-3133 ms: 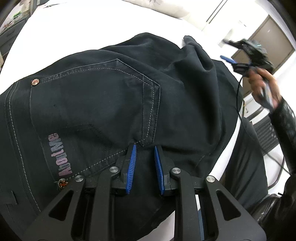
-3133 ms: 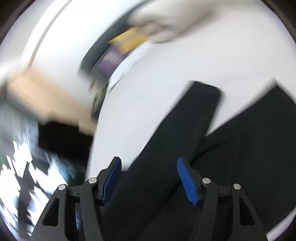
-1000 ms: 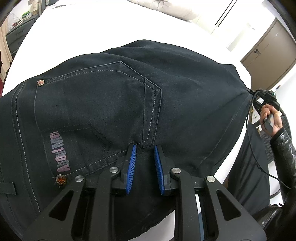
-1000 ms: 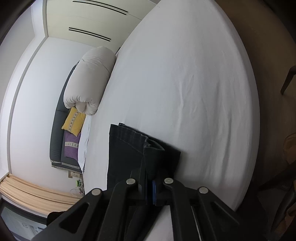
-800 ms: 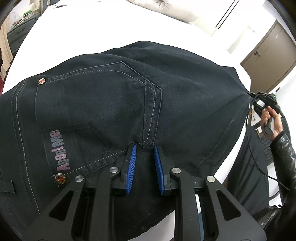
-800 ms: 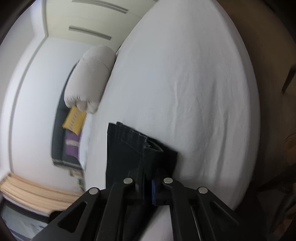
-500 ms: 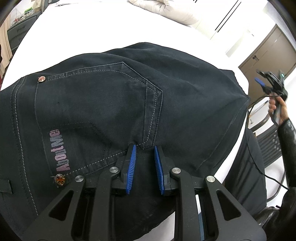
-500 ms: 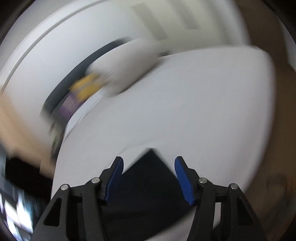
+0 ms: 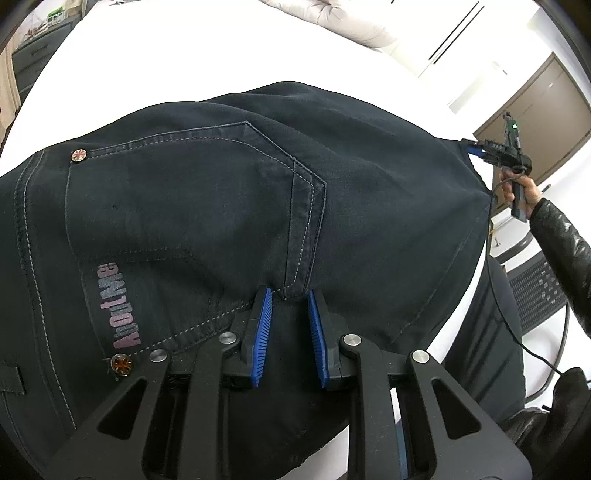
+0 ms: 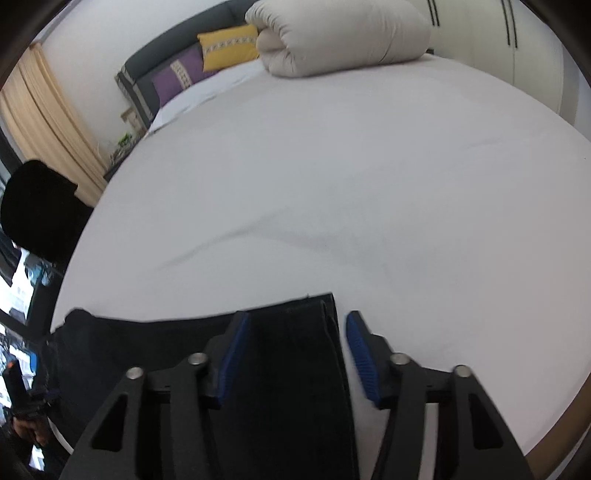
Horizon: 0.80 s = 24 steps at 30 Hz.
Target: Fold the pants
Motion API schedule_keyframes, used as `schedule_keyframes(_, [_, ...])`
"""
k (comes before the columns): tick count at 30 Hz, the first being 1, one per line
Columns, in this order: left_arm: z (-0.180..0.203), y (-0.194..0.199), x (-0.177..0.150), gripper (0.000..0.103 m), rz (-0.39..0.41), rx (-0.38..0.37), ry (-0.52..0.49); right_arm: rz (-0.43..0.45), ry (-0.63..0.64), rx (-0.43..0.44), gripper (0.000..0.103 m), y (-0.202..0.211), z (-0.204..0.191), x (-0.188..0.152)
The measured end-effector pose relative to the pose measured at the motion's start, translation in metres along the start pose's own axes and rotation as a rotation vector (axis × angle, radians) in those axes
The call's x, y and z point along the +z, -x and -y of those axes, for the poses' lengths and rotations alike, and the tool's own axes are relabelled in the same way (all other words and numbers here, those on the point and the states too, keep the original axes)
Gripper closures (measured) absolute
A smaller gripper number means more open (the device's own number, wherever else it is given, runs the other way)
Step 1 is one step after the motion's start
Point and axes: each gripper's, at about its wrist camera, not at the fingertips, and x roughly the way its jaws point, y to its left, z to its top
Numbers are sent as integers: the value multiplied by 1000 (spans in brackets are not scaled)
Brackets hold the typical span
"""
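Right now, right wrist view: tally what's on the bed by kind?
Black pants: 1
Rolled white duvet: 1
Yellow pillow: 1
Purple pillow: 1
Total: 4

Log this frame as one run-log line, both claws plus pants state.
task: fold pants | left claw: part open, on pants by back pocket | right claw: open, over leg end | pants flat on bed

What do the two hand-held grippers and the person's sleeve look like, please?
Both the left hand-held gripper and the right hand-held gripper have black skeletal frames with silver pivot bolts and ribbed blue finger pads. A thin black cable trails from the right one; the sleeve is shiny black.
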Motion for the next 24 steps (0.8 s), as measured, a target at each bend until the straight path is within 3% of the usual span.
schedule_keyframes(1, [0, 0, 1, 83, 0, 0, 2, -5, 12, -9, 71, -2, -1, -2])
schedule_keyframes(5, [0, 0, 0, 83, -1, 2, 0, 1, 58, -72, 83, -2, -10, -6])
schedule_keyframes(6, [-1, 1, 1, 83, -2, 4, -1, 7, 64, -88, 93, -3, -15, -4])
schedule_keyframes(12, [6, 0, -2, 83, 16, 19, -3, 97, 75, -216, 97, 8, -28, 1])
schedule_keyframes(15, [11, -1, -8, 83, 35, 28, -1, 161, -56, -221, 100, 12, -12, 6])
schedule_keyframes(17, [13, -1, -12, 83, 47, 30, 3, 76, -153, -249, 103, -13, 10, 5])
schedule_keyframes(18, [13, 0, -14, 83, 51, 28, 6, 45, -160, -323, 102, -23, 17, 0])
schedule_keyframes(21, [12, 0, -17, 83, 58, 24, 14, 100, -296, -305, 103, -10, 40, -12])
schedule_keyframes(22, [11, 1, -18, 83, 60, 23, 13, 120, -332, -338, 103, -1, 46, -14])
schedule_keyframes(24, [11, 0, -20, 83, 63, 21, 13, 143, -375, -414, 91, 17, 51, -18])
